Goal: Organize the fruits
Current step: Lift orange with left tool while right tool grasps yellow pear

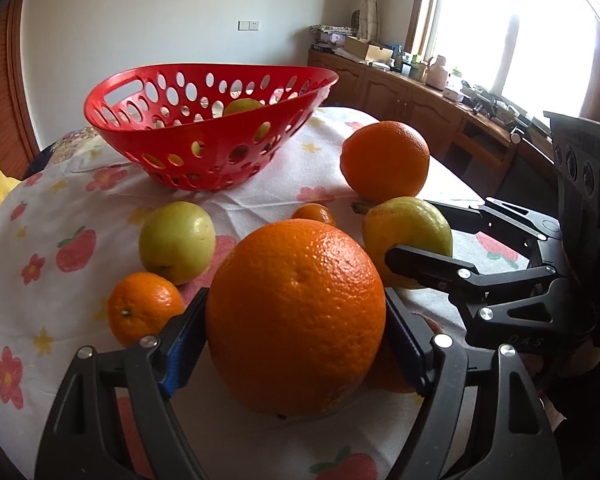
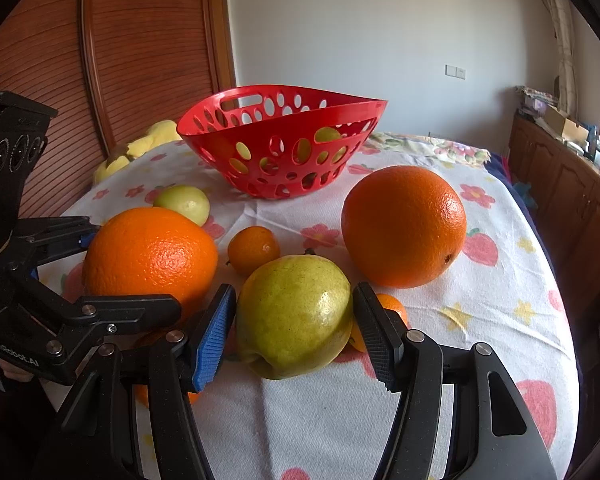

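My left gripper (image 1: 296, 296) is shut on a large orange (image 1: 296, 320) that rests on the flowered tablecloth (image 1: 60, 208); both pads touch its sides. Close on its right, my right gripper (image 2: 296, 292) is shut on a yellow-green pear (image 2: 296, 316), which also lies on the cloth. Behind them stands a red perforated basket (image 1: 204, 160) with a green fruit (image 1: 242, 106) inside. A second large orange (image 2: 404, 226), a green apple (image 1: 176, 242) and small mandarins (image 1: 144, 308) (image 2: 254, 256) lie loose around the held fruit.
A yellow soft toy (image 2: 140, 148) lies at the table's far left edge. Wooden cabinets (image 1: 420, 100) with clutter run under the window on the right. A brown slatted door (image 2: 140, 40) stands behind the table on the left.
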The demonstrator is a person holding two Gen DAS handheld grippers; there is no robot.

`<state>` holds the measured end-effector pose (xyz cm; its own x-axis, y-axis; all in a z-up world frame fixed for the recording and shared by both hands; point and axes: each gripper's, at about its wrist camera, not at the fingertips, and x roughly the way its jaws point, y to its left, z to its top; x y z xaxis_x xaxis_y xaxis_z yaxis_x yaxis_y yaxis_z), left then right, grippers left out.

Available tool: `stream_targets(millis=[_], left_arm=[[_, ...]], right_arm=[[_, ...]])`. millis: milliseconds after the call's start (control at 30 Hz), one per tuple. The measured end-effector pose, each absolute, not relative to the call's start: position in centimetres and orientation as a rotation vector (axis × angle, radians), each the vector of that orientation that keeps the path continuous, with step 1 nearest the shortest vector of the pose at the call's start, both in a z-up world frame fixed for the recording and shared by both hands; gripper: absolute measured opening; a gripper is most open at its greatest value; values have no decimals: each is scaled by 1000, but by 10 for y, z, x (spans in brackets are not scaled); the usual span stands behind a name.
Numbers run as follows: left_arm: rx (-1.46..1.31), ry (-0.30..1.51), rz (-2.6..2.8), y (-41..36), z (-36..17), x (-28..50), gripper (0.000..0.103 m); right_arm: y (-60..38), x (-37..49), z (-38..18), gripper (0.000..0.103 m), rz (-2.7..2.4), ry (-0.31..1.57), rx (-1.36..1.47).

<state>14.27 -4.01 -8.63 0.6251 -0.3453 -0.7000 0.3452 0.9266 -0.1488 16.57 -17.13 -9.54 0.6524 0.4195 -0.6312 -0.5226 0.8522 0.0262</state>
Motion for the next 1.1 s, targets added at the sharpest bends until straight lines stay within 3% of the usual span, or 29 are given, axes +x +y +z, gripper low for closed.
stream_targets(millis=[1100], left_arm=[[-54, 679, -365, -8, -47, 118, 80]], right_arm=[[-164, 169, -90, 61, 539, 675, -218]])
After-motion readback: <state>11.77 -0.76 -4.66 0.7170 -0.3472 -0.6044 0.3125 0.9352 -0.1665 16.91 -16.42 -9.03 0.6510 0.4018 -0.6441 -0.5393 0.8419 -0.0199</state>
